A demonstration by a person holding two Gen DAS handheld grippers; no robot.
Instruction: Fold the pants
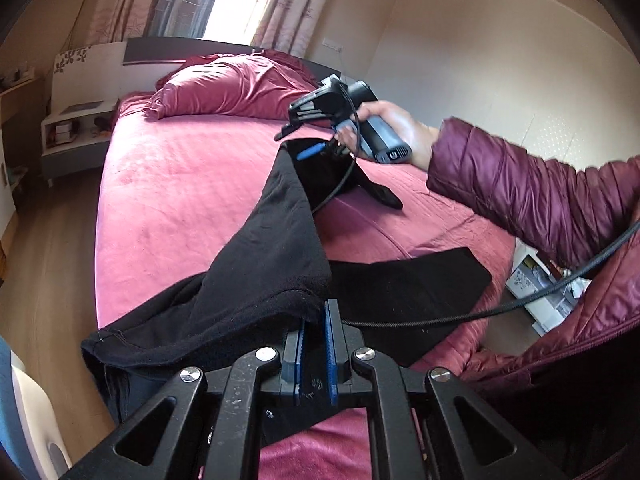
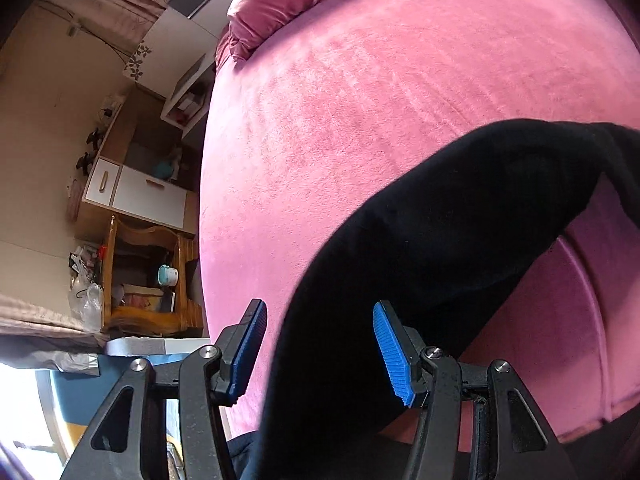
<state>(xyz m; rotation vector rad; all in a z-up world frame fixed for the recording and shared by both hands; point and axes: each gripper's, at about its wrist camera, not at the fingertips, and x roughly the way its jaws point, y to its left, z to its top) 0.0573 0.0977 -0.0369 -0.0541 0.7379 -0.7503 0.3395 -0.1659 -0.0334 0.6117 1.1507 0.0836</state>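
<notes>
Black pants (image 1: 276,240) hang stretched above a pink bed (image 1: 180,184). My left gripper (image 1: 315,320) is shut on the near edge of the pants, close to the bed's front edge. My right gripper (image 1: 308,144), held in a hand with a maroon sleeve, is at the far end of the pants over the bed's middle. In the right wrist view the blue pads (image 2: 390,352) of my right gripper (image 2: 320,354) stand wide apart, with the black pants (image 2: 420,248) running between them. Another part of the pants (image 1: 404,292) lies flat on the bed at the right.
A maroon pillow (image 1: 236,88) lies at the head of the bed. A white nightstand (image 1: 76,132) stands left of it. Wooden shelves with clutter (image 2: 144,276) stand beside the bed. A black cable (image 1: 500,304) runs across the right side.
</notes>
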